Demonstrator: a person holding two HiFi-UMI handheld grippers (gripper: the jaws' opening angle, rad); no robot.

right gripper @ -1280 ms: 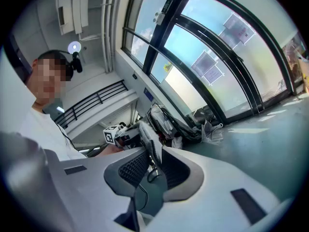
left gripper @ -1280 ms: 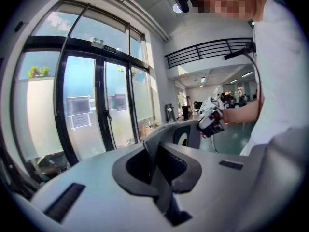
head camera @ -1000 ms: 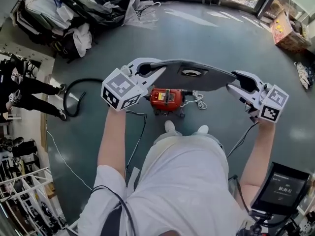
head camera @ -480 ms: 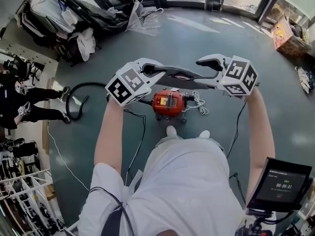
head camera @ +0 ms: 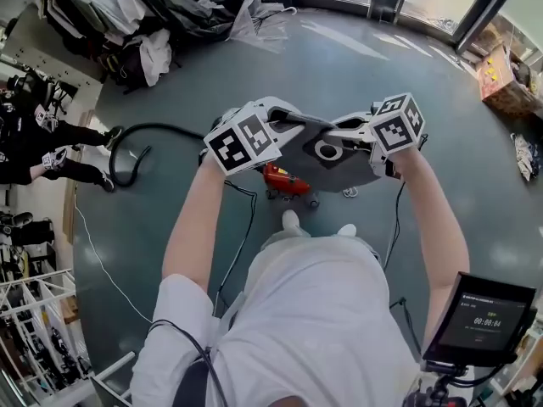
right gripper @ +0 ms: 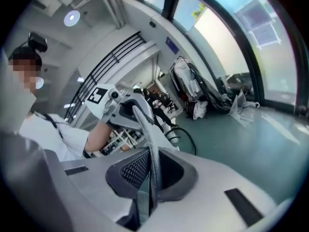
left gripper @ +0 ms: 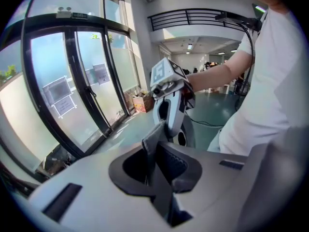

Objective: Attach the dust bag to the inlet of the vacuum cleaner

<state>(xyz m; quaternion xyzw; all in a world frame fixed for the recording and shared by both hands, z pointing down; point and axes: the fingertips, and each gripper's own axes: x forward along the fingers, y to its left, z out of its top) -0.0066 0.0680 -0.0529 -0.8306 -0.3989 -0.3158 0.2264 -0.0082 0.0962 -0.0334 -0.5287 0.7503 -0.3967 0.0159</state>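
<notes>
The grey dust bag point(head camera: 344, 170), with a white ring point(head camera: 327, 151) round its opening, hangs between both grippers above the red vacuum cleaner point(head camera: 284, 181) on the floor. My left gripper point(head camera: 293, 119) is shut on the bag's left top edge; in the left gripper view the fabric point(left gripper: 153, 146) runs pinched through the left gripper point(left gripper: 157, 175). My right gripper point(head camera: 339, 131) is closing on the bag's top edge close to the ring. In the right gripper view that thin edge point(right gripper: 146, 124) sits clamped in the right gripper point(right gripper: 149, 178). The two grippers stand close together.
A black hose point(head camera: 136, 142) curls on the floor at the left, and a white cord point(head camera: 348, 192) lies beside the vacuum. The person's feet point(head camera: 293, 220) stand just behind it. Bags and clothes point(head camera: 127, 15) are piled far left; a bystander point(head camera: 42, 142) stands at the left edge.
My right gripper let go of the bag's far right end, swung left toward the left gripper and closed on the top edge near the ring. The bag went from stretched flat to hanging.
</notes>
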